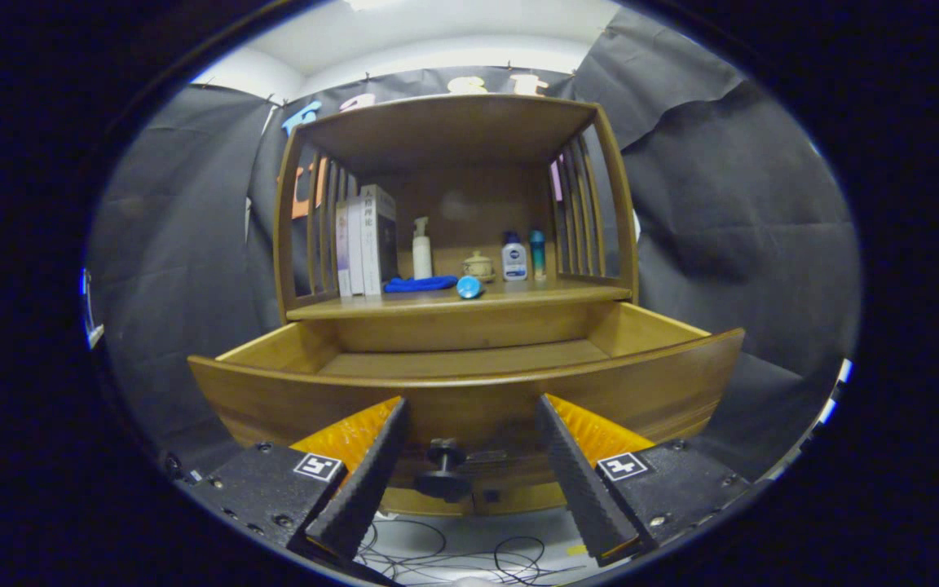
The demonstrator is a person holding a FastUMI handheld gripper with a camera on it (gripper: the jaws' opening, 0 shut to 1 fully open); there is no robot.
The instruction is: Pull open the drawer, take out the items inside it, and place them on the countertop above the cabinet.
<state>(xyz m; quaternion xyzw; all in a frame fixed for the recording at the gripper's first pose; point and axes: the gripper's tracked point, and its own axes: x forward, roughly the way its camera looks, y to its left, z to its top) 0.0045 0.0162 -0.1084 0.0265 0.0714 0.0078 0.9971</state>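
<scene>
the tongs hang released in front of a wooden cabinet, their two fingers spread wide and touching nothing. between the fingers, low on the drawer's front panel, sits a dark round knob; it lies in the gap and neither finger presses on it.

the drawer is pulled out toward the tongs, and its curved front panel stands just ahead of the fingertips. the part of the drawer floor that can be seen over the panel is bare wood; the near part is hidden behind the panel.

beyond the drawer, the desk above it carries a row of things. a few upright books stand at the left, with a white pump bottle beside them. a blue cloth lies near the front edge, and a blue round-ended item lies just beside it. further back stand a small lidded pot, a white bottle with a blue cap and a teal bottle.

thin dark cables loop across the pale floor below the fingers.
</scene>
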